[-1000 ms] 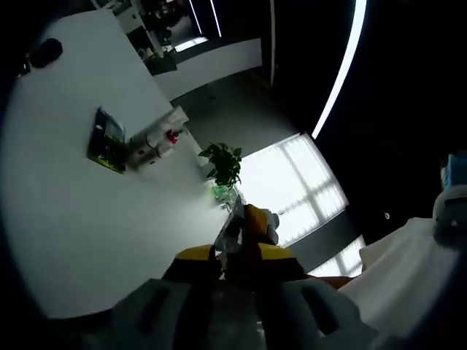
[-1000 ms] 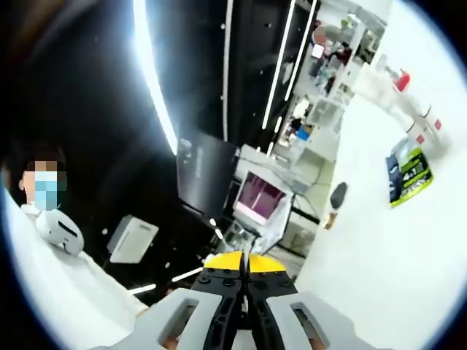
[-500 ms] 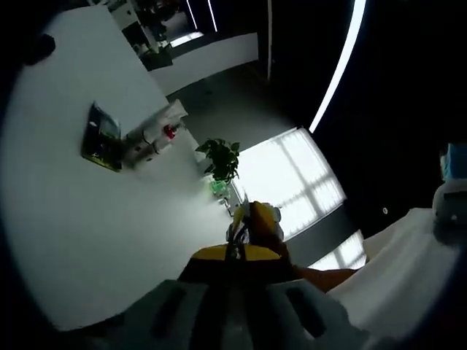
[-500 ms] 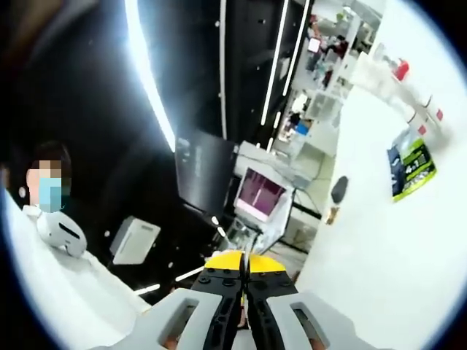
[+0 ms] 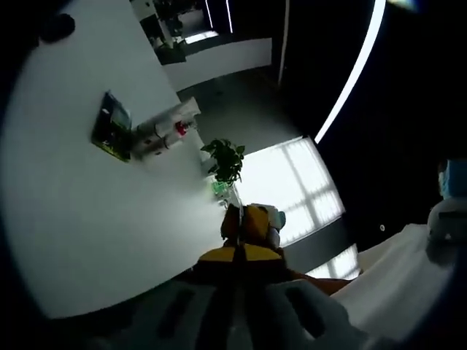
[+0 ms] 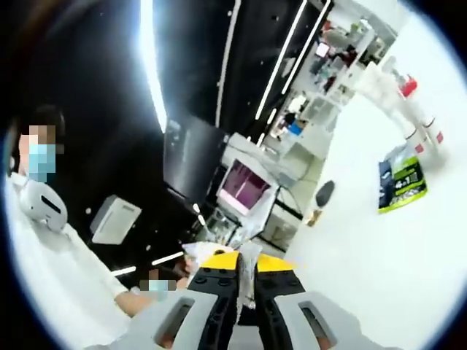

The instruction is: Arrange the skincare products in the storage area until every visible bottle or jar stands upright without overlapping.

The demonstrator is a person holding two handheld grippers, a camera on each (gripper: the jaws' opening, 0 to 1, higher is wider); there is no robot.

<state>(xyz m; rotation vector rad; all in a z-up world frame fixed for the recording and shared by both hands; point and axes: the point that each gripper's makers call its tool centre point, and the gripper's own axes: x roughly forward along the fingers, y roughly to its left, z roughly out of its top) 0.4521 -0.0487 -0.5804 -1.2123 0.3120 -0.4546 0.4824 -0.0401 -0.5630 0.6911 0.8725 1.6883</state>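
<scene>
jaws closed; white bottles (image 5: 164, 133) lie toppled.

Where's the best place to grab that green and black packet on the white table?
Judging from here, the green and black packet lies flat, so pinch a thin edge, not its face. Come in low over the bare table from the side away from the white bottles beside it.

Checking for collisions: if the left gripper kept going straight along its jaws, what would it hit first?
Probably the orange and white object just beyond the tips of the left gripper; what it is isn't clear. Past it lies the white table edge and a potted plant, though depth is uncertain.
</scene>
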